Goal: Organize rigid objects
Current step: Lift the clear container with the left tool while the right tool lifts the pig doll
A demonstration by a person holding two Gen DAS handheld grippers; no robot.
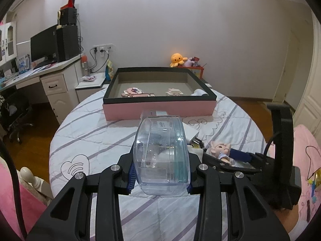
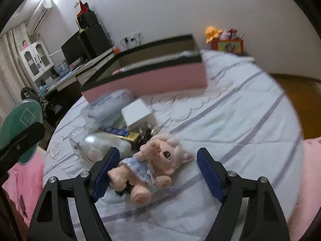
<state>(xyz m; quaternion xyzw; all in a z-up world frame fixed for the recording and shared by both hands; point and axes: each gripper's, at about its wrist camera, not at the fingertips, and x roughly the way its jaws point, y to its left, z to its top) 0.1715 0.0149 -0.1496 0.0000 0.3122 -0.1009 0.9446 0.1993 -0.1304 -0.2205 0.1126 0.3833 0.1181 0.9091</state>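
The left hand-held gripper (image 1: pixel 159 177) is clamped on a clear plastic container (image 1: pixel 161 156), held above the bed (image 1: pixel 90 136) and pointing toward the pink storage box (image 1: pixel 159 109) with the dark rim at the far side; a few small items already lie inside that box; the right hand-held gripper (image 2: pixel 156 172) has its jaws wide apart over a small plush doll (image 2: pixel 152 164) in a blue dress, the doll lying between the pads but not pressed by them; just beyond it sit a white box (image 2: pixel 137 115), a gold-and-blue package (image 2: pixel 120 133) and a clear bag (image 2: pixel 96 148), all bunched together

My judgement is that the step in hand is carrying the container to the storage box; to do it well, keep the grip steady and level, clear the near rim before lowering, and set it down in a bare patch beside the items there; the doll is soft, so it likely belongs outside this sort, and the right side should aim past it at the white box
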